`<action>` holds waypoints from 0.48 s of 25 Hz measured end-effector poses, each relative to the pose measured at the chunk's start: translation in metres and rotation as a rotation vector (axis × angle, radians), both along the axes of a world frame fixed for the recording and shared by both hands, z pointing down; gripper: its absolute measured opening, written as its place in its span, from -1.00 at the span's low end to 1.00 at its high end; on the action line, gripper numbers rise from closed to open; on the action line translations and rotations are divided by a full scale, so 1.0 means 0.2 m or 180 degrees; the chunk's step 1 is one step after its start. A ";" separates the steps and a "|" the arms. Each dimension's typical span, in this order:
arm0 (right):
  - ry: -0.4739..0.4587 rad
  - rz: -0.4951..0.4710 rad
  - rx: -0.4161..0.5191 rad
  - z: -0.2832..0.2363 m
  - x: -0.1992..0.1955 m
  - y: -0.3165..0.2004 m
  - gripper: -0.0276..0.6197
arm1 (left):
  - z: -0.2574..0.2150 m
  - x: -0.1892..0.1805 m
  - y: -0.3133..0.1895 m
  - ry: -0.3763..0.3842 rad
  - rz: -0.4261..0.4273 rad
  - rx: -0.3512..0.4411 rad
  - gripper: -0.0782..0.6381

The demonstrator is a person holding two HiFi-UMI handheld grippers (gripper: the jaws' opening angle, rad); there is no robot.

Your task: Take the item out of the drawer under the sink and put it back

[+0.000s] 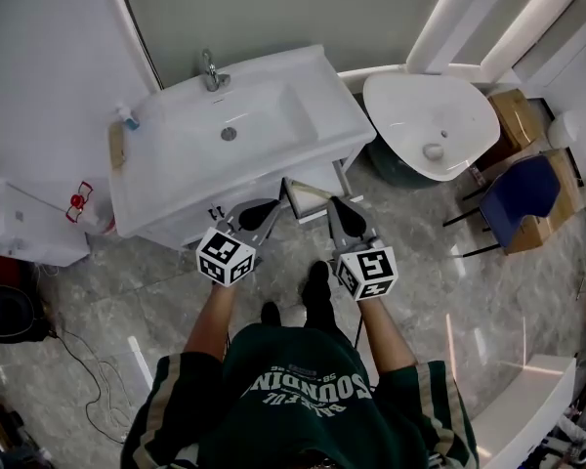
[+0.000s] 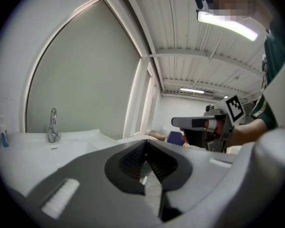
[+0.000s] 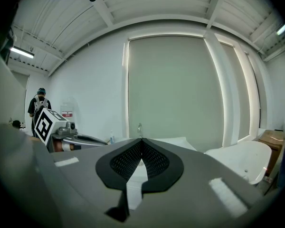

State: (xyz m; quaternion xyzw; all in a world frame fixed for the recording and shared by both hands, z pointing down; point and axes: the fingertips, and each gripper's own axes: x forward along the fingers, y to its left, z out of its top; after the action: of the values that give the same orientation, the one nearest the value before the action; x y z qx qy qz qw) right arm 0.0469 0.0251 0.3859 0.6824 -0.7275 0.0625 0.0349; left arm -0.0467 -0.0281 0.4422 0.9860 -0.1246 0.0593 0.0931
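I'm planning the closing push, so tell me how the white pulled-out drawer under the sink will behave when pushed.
The white pulled-out drawer looks like a rigid box, so it probably slides straight back without flexing. Held in the white sink cabinet, it likely won't tip. Its glossy rim may be slippery.

The white drawer [image 1: 313, 191] sits under the right end of the white rectangular sink [image 1: 273, 106]. It stands pulled out from the cabinet front, its pale grey inside open from above. Whether an item lies in it cannot be told.
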 end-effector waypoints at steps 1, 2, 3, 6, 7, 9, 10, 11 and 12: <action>0.0001 -0.0026 -0.0003 0.00 0.03 -0.03 -0.92 | 0.00 0.03 -0.03 -0.0007 -0.0015 0.0013 -0.64; -0.0003 -0.0058 -0.0013 0.01 0.05 -0.06 -0.92 | 0.00 0.06 -0.05 -0.0017 -0.0034 0.0026 -0.64; -0.0011 -0.0094 -0.0014 0.02 0.08 -0.10 -0.92 | 0.00 0.10 -0.08 -0.0029 -0.0057 0.0039 -0.64; -0.0025 -0.0200 0.0070 0.01 0.20 -0.23 -0.92 | -0.01 0.21 -0.19 -0.0052 -0.0157 0.0061 -0.64; -0.0028 -0.0241 0.0092 0.00 0.24 -0.28 -0.92 | -0.01 0.24 -0.23 -0.0055 -0.0202 0.0064 -0.64; -0.0033 -0.0342 0.0110 -0.02 0.32 -0.37 -0.92 | -0.03 0.31 -0.30 -0.0057 -0.0307 0.0074 -0.64; -0.0037 -0.0394 0.0113 -0.03 0.36 -0.41 -0.92 | -0.04 0.34 -0.34 -0.0059 -0.0364 0.0079 -0.64; -0.0042 -0.0443 0.0113 -0.04 0.40 -0.46 -0.92 | -0.06 0.38 -0.38 -0.0062 -0.0418 0.0083 -0.64; -0.0046 -0.0489 0.0112 -0.05 0.45 -0.49 -0.92 | -0.07 0.41 -0.41 -0.0067 -0.0468 0.0086 -0.64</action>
State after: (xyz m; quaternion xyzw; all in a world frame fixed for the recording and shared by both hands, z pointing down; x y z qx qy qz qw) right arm 0.1364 -0.0738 0.3768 0.6246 -0.7789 0.0518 0.0223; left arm 0.0355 -0.1094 0.4290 0.9747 -0.1985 0.0609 0.0826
